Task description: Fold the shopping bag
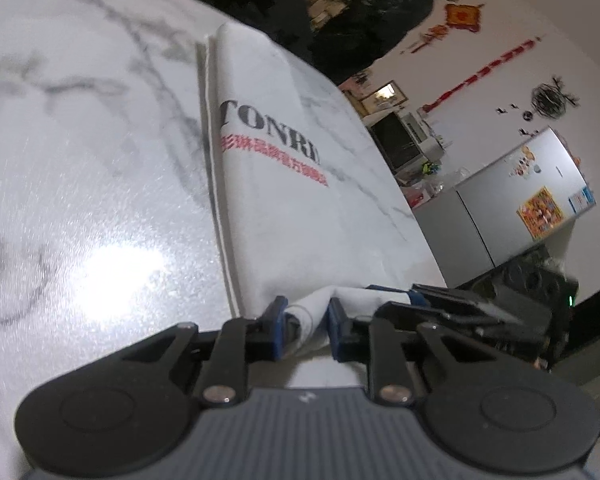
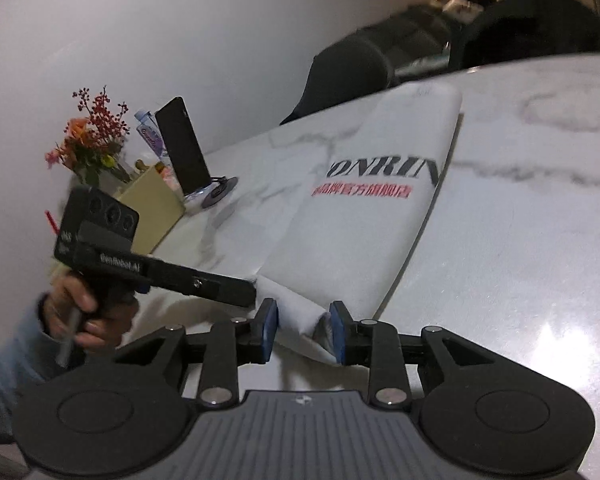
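While both grippers (image 1: 307, 328) (image 2: 305, 330) pinch bag (image 1: 272, 184) end, only right view shows flowers (image 2: 90, 136) (phone (image 2: 182, 146) beside)

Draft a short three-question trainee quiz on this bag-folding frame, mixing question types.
1. True or false: the shopping bag hangs in the air, clear of the marble table.
2. Which lies between the left hand-held gripper fingers? A) near end of the bag B) a phone C) nothing
3. Fill in: red characters sit ____ the black lettering on the bag.

Key: 1 false, it lies folded lengthwise on the table; 2 A, and the right hand-held gripper brackets the same end; 3 below.
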Demonstrator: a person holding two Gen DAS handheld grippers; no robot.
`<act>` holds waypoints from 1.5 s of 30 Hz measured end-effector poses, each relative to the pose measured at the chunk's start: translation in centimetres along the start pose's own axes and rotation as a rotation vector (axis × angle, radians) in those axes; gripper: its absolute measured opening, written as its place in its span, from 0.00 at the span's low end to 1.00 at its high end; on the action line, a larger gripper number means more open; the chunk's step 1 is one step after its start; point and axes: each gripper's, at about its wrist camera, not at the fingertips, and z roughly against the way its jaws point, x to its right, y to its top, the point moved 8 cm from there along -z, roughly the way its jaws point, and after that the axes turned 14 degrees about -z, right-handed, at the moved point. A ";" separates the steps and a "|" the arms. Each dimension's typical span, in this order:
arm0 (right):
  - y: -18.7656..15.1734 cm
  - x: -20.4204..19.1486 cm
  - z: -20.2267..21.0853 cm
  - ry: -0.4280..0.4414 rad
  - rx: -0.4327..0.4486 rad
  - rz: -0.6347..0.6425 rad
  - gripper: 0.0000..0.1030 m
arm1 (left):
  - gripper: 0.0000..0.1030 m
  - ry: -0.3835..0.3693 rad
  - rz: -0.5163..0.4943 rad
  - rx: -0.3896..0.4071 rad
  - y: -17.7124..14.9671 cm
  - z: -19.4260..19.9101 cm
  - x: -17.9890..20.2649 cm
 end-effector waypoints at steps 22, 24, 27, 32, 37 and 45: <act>-1.3 0.1 -0.4 -0.199 0.187 0.097 0.17 | 0.22 0.399 -0.138 0.284 -2.0 -1.3 3.8; -1.4 -0.1 -0.4 -0.216 0.198 0.118 0.17 | 0.23 0.445 -0.179 0.284 -2.0 -1.4 4.5; -1.7 -0.4 -0.4 -0.242 0.214 0.150 0.18 | 0.26 0.541 -0.290 0.278 -2.1 -1.7 5.8; -2.0 -0.9 -0.4 -0.284 0.242 0.204 0.19 | 0.31 0.645 -0.449 0.278 -2.3 -1.4 7.8; -1.9 -0.7 -0.4 -0.275 0.234 0.207 0.19 | 0.30 0.664 -0.569 0.299 -3.0 -0.3 10.2; -1.6 -0.6 -0.4 -0.251 0.209 0.210 0.19 | 0.30 0.644 -0.737 0.298 -2.6 -1.5 13.0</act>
